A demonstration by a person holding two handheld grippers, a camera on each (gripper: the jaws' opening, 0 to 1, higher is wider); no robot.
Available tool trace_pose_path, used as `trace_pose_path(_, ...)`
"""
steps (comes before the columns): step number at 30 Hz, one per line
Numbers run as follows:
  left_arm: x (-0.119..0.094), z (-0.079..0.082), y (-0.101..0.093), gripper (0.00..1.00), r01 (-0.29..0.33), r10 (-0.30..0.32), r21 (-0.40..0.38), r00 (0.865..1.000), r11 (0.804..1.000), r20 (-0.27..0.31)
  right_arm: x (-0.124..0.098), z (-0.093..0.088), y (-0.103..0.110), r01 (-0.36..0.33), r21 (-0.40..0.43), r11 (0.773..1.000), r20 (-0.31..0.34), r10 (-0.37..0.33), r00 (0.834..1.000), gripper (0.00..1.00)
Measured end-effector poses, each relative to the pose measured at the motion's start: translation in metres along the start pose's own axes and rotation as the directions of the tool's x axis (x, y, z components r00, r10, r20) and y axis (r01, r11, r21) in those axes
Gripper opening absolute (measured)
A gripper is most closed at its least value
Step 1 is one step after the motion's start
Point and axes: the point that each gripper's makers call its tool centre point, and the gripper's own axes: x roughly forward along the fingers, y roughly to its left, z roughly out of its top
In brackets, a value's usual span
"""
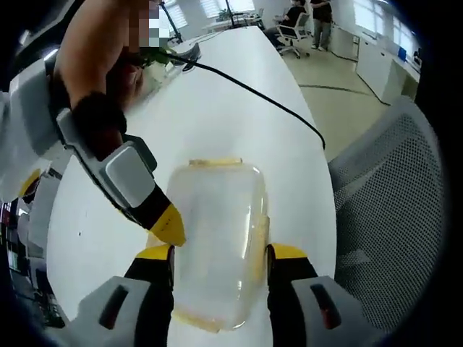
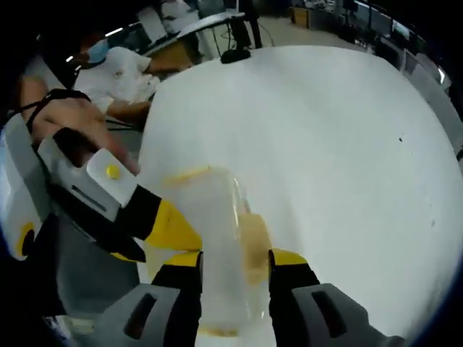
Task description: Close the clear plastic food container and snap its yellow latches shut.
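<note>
1. We see the clear container [image 1: 217, 242] lying on the white surface [image 1: 239, 101], lid down, nothing visible inside.
2. Our left claw [image 1: 221, 254] and right claw [image 2: 235, 259] both stand apart, straddling it.
3. We judge it light, slick and slightly flexible; better to press the yellow latches [image 1: 259, 242] at the rim than squeeze the walls.

Both views look steeply down from close above, facing each other across the shared clear container [image 1: 217, 238] [image 2: 221, 238] (on a white table [image 1: 239, 108] [image 2: 325, 144])

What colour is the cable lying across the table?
Black cable on the white table; clearest in left gripper view.
</note>
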Motion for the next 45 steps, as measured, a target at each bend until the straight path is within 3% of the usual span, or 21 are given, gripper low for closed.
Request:
trace_pose_path(3,0.0008,-0.003,0.0013,0.51,-0.012,0.012,0.007,1.0,1.0,-0.014,0.0011,0.0019,0.005,-0.035,-0.003,0.999,-0.011,0.035,0.999,0.3)
trace_pose_path(15,0.0051,-0.0064,0.0004,0.5,-0.003,0.004,0.028,1.0,1.0,-0.03,0.003,0.0003,0.002,-0.058,0.003,0.998,-0.057,0.058,0.997,0.3)
trace_pose_path(31,0.0092,-0.0057,0.0012,0.46,-0.014,0.017,0.046,0.997,0.999,-0.073,0.0067,-0.0019,0.0054,-0.123,-0.017,0.992,-0.182,0.118,0.976,0.27)
trace_pose_path(35,0.0073,-0.0092,-0.0012,0.46,0.009,-0.007,0.021,0.996,1.0,-0.089,0.0079,-0.0006,0.0098,-0.132,-0.01,0.991,-0.205,0.127,0.971,0.24)
trace_pose_path(45,0.008,-0.0085,0.0009,0.47,-0.007,0.008,0.012,0.997,1.0,-0.075,0.0076,-0.0024,0.0056,-0.145,-0.021,0.989,-0.214,0.138,0.967,0.26)
